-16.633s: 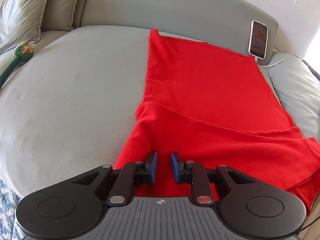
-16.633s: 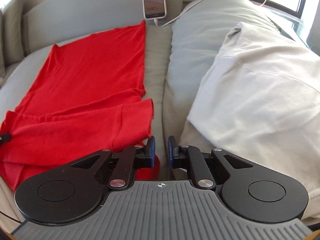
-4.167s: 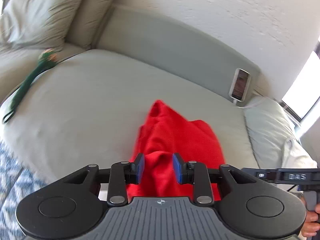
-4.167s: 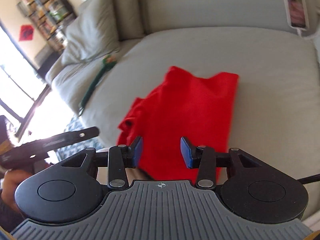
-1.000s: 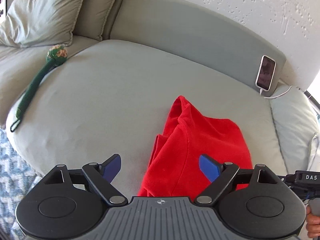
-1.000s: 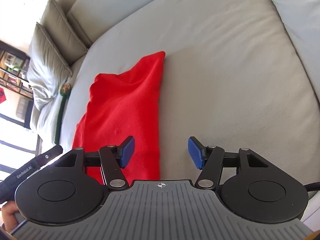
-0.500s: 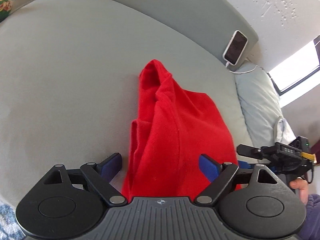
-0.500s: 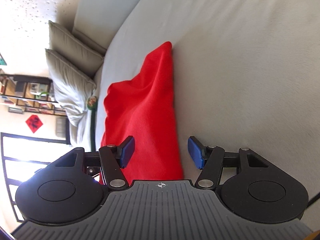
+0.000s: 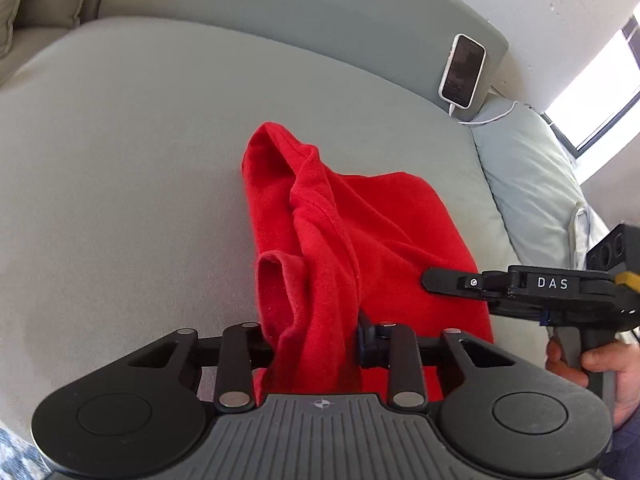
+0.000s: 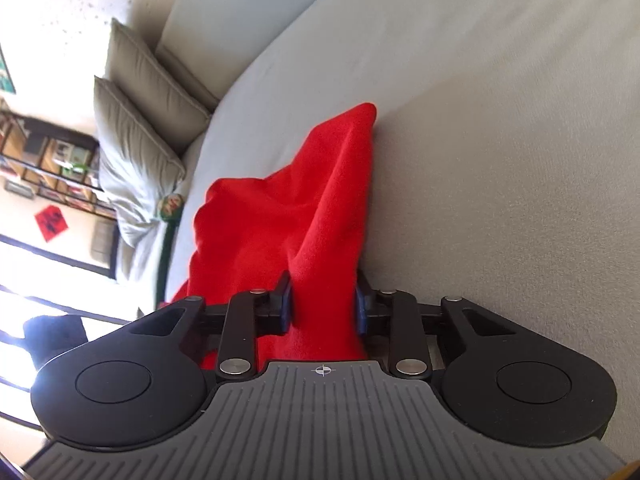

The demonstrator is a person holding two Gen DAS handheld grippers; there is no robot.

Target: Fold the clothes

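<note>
Pinching a bunched fold of the red garment (image 9: pixel 352 240) at its near edge: left gripper (image 9: pixel 316 344), jaws just drawn in and narrow, cloth filling the gap between the pads. Clamped likewise on a raised ridge of the same garment, at its other near corner: right gripper (image 10: pixel 322 306), jaws just closed in, blue pads pressed against the cloth on both sides. Seen again from the left wrist view, reaching in from the right over the red cloth, lettered DAS on its side and held by a hand (image 9: pixel 600 376). Lying partly folded and rumpled on the grey sofa seat (image 9: pixel 120 160), pulled up into peaks toward both grippers, far end tapering to a point on the cushion. Propped upright against the sofa back, well apart from the garment: a phone (image 9: pixel 462 71) with a white cable trailing from it. Stacked at the far end of the sofa: two beige pillows (image 10: pixel 140 92). Resting beside them: a green, round-headed object (image 10: pixel 170 205), too small to identify.
</note>
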